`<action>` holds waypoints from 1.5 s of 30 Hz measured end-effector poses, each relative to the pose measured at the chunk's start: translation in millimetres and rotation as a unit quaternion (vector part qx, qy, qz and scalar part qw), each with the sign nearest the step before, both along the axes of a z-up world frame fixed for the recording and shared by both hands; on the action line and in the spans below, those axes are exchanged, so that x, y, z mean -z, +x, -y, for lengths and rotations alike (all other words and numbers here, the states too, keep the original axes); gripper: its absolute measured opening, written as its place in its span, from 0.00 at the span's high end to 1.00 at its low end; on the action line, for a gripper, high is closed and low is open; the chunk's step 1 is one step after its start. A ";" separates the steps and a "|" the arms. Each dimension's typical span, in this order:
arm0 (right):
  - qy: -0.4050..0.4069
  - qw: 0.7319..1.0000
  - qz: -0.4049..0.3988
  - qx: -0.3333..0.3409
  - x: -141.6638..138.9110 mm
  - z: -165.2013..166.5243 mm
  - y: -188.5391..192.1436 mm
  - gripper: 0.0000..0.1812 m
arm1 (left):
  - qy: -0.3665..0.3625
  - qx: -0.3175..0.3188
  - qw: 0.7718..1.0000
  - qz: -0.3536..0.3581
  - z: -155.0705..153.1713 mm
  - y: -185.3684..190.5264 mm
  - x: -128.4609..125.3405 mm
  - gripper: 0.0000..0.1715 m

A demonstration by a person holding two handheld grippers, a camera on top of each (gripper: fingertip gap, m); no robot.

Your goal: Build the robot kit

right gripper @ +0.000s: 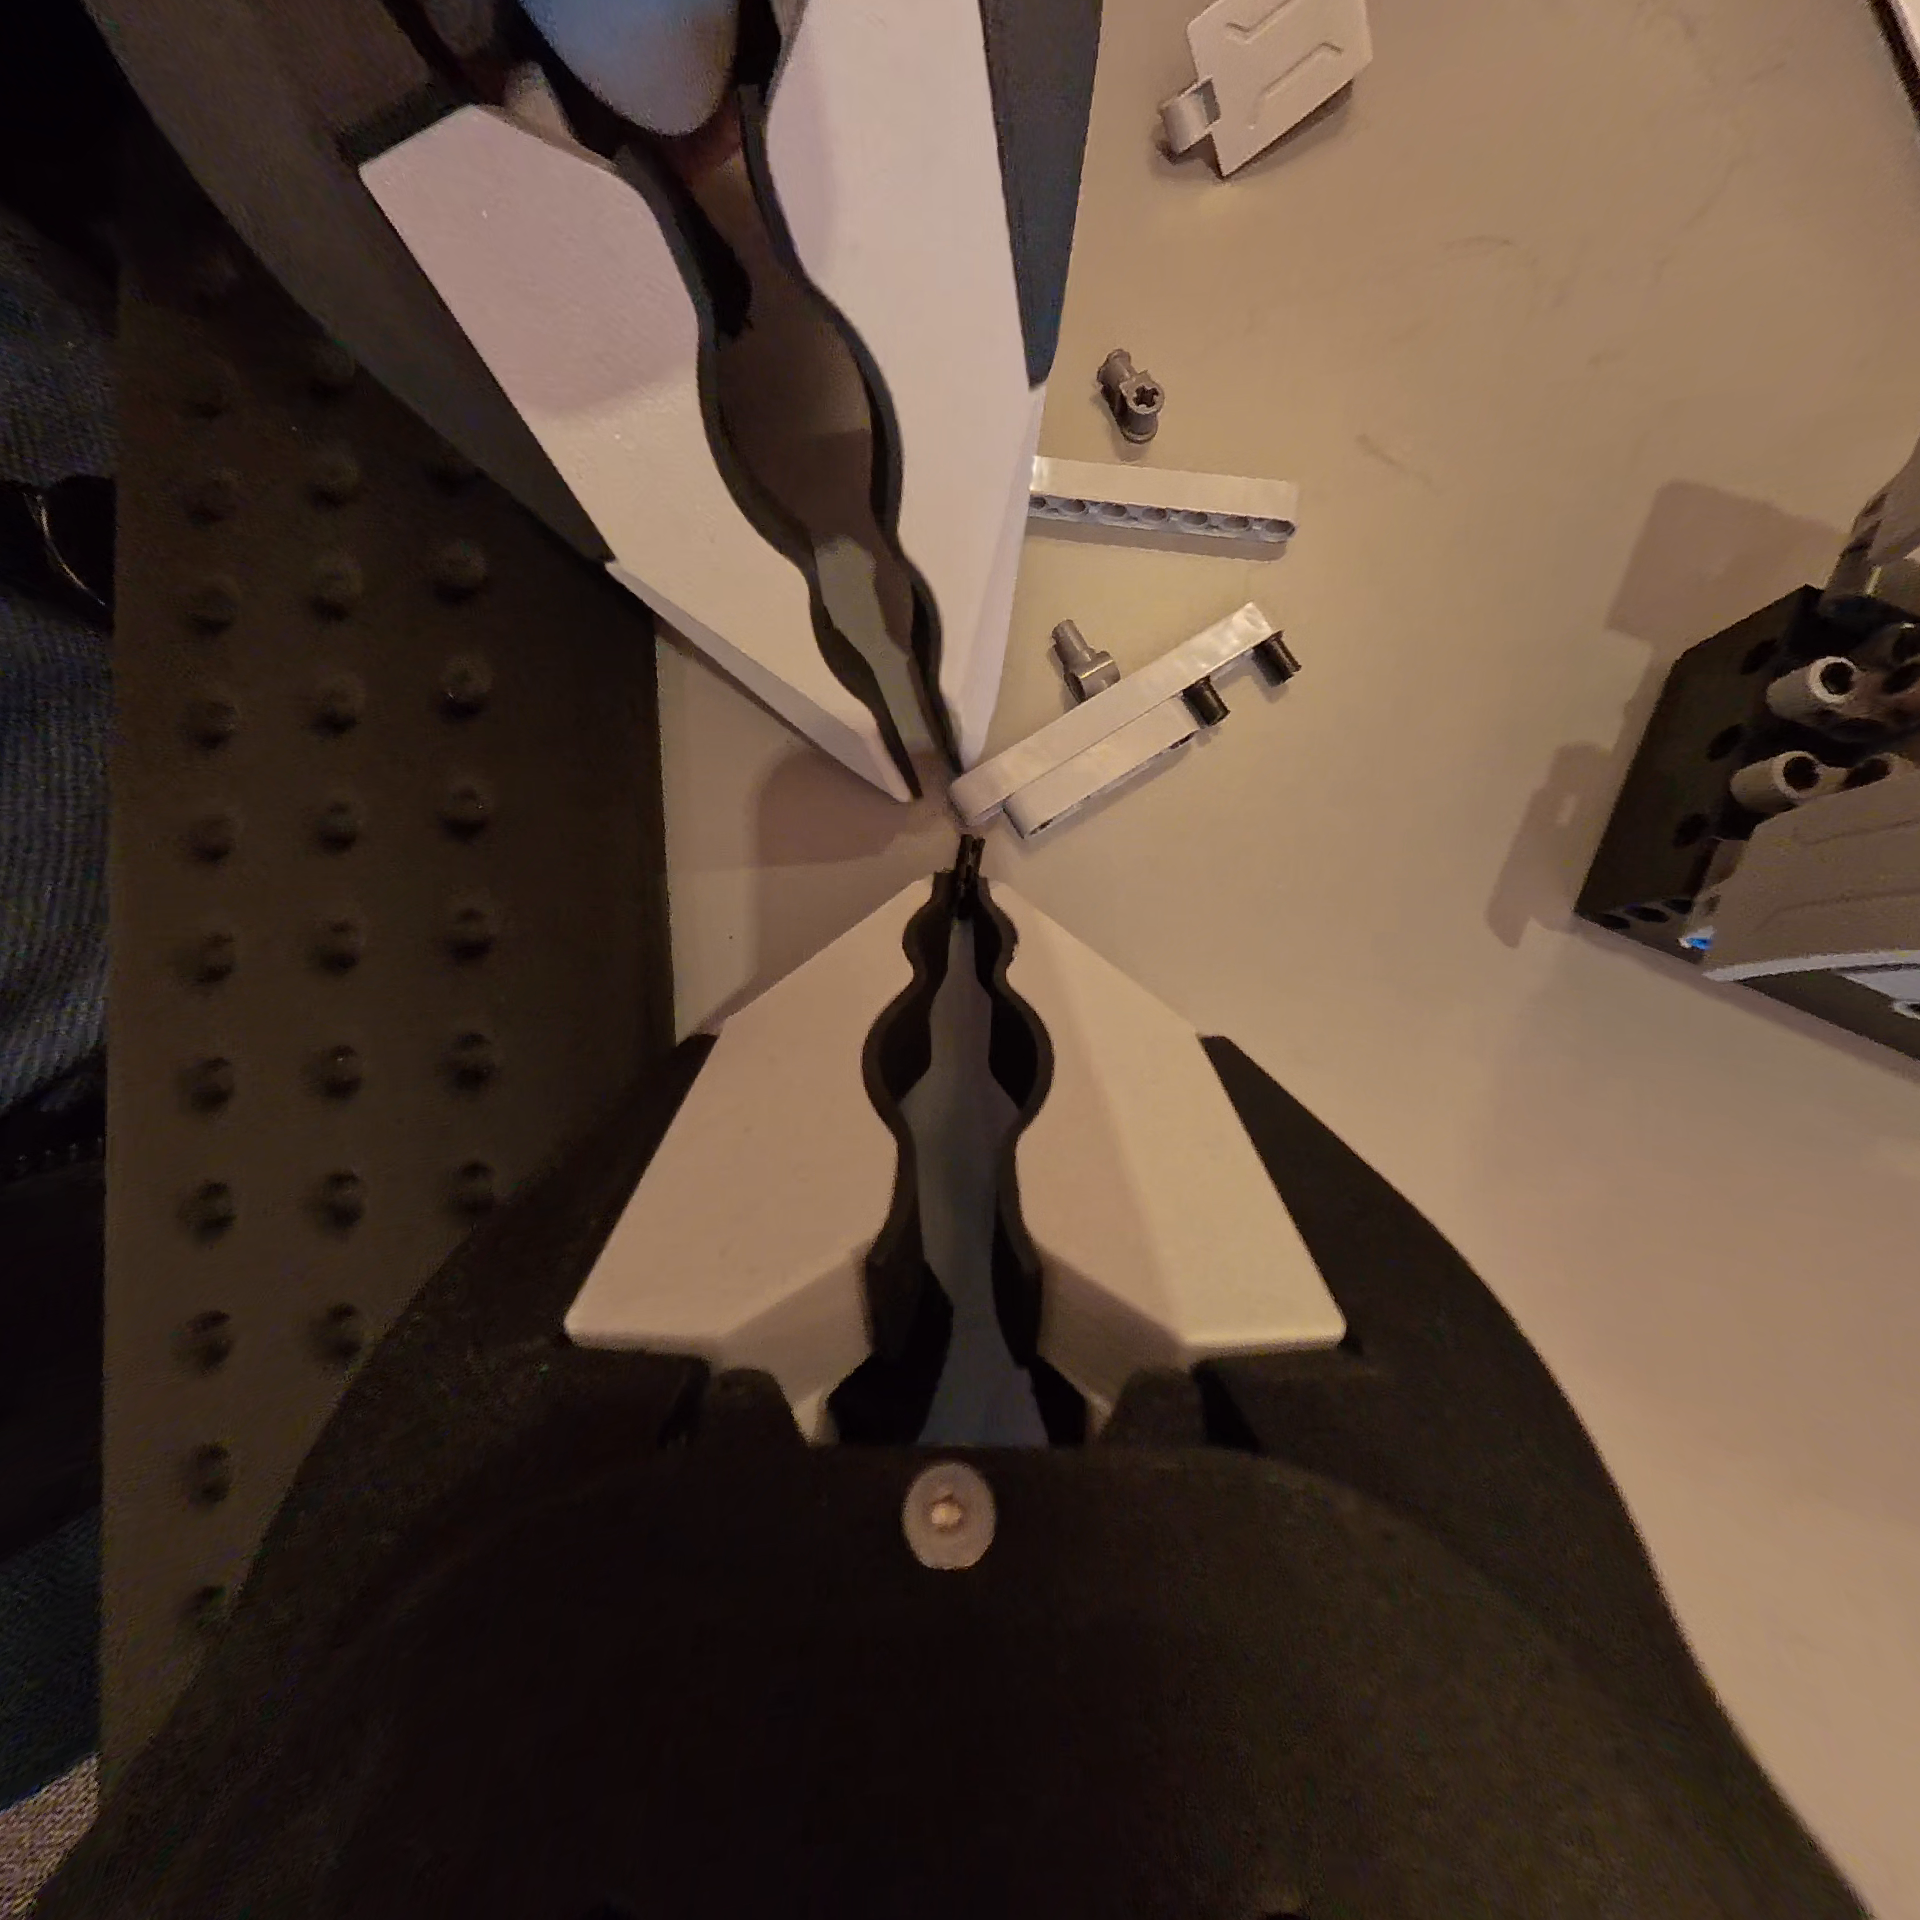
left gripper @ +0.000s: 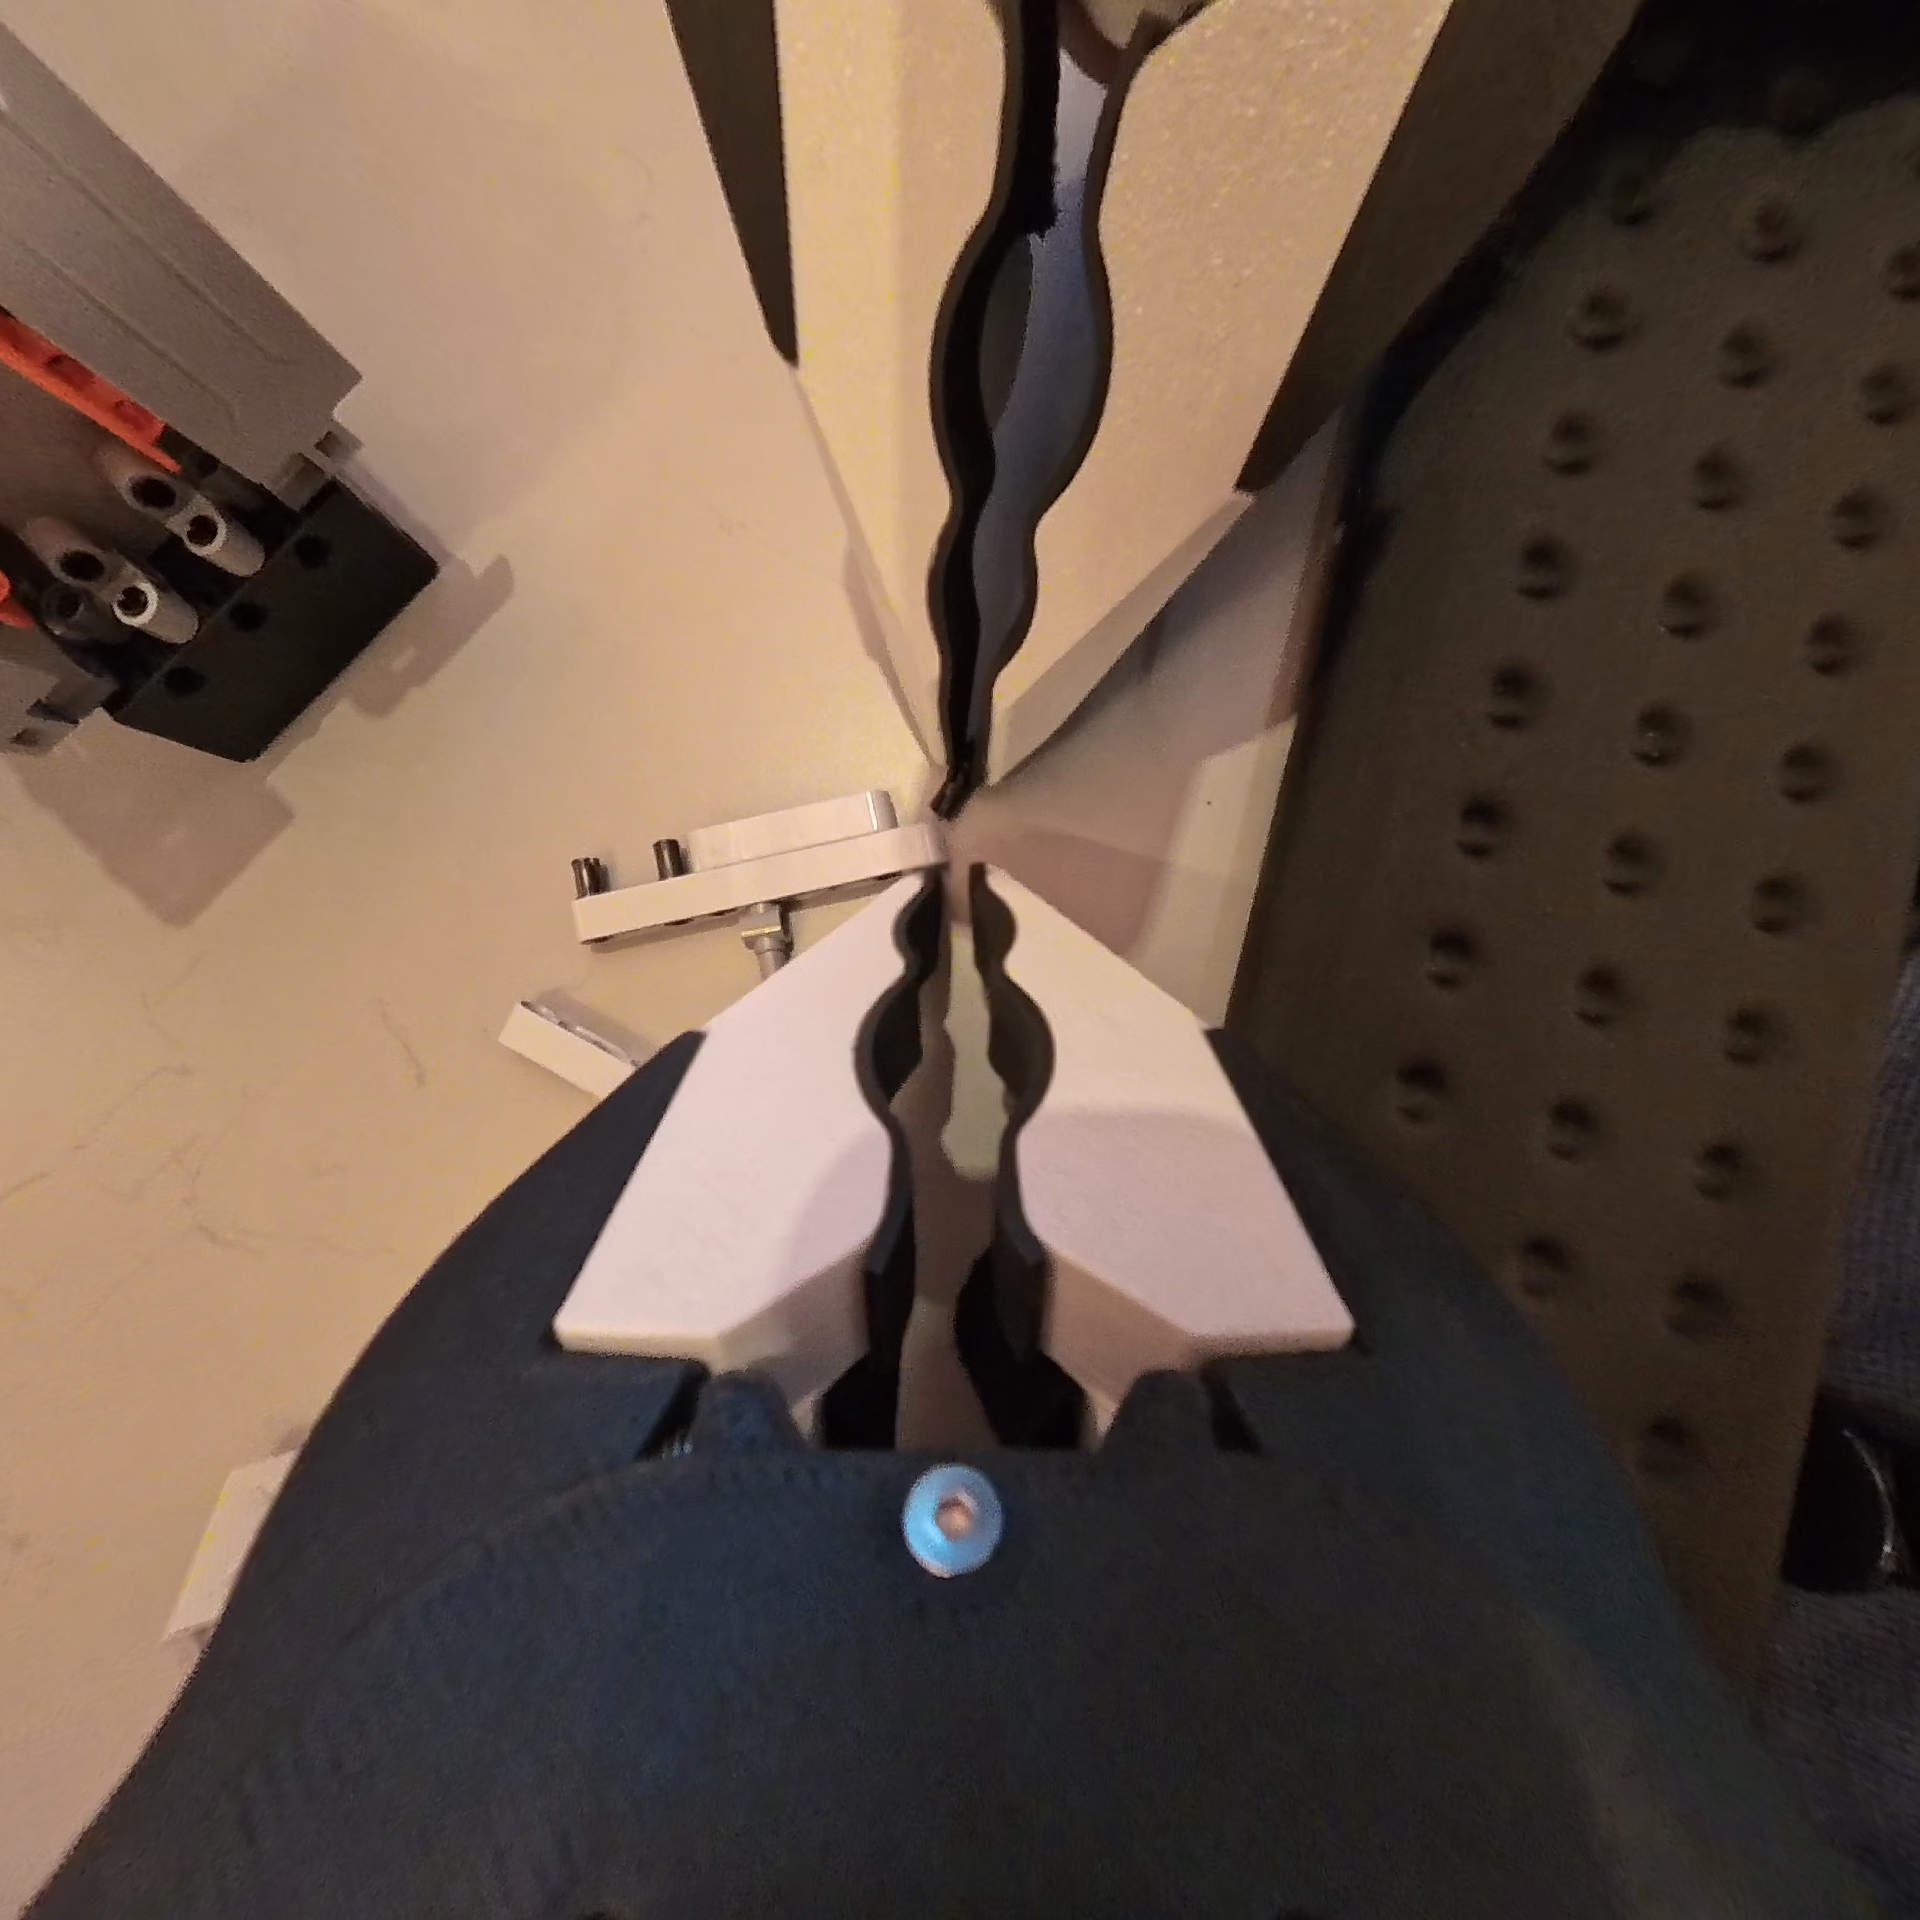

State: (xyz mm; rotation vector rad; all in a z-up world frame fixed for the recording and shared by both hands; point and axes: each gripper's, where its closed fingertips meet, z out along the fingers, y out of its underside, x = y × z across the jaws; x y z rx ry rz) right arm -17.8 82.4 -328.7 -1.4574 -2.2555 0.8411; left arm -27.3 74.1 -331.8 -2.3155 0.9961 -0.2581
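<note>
My left gripper (left gripper: 951, 878) is shut on the end of a light grey beam assembly (left gripper: 790, 844) made of two stacked beams with two black pins at its far end. It holds the assembly just above the cream table. In the right wrist view the left gripper (right gripper: 940, 774) comes in from the upper left with the assembly (right gripper: 1122, 717). My right gripper (right gripper: 971, 899) is shut on a small black pin (right gripper: 971, 864). The pin's tip sits right at the held end of the assembly. The right gripper (left gripper: 961, 774) and the pin (left gripper: 951, 795) enter the left wrist view from the top.
A black and grey block build with grey tubes (right gripper: 1766, 810) stands at the right; it also shows in the left wrist view (left gripper: 208, 582). A loose grey beam (right gripper: 1164, 509), a grey connector (right gripper: 1132, 400), a grey pin (right gripper: 1081, 665) and a grey panel (right gripper: 1268, 73) lie on the table. A dark studded mat (right gripper: 332, 831) borders it. Left and right tips are no more than a few centimetres apart.
</note>
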 end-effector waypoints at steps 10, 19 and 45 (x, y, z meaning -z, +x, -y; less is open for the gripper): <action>-0.012 0.999 0.002 -0.031 0.5 0.4 -7.9 1.00 | -0.009 -0.003 1.000 0.002 -5.3 -5.4 -0.2 0.95; 0.007 0.999 -0.003 -0.031 0.6 0.7 -9.1 1.00 | -0.004 0.002 1.000 -0.006 -6.6 -7.0 -0.1 0.96; 0.052 0.994 -0.021 -0.099 1.0 0.8 -10.0 1.00 | -0.024 0.017 0.999 0.019 -4.7 -4.8 -0.6 1.00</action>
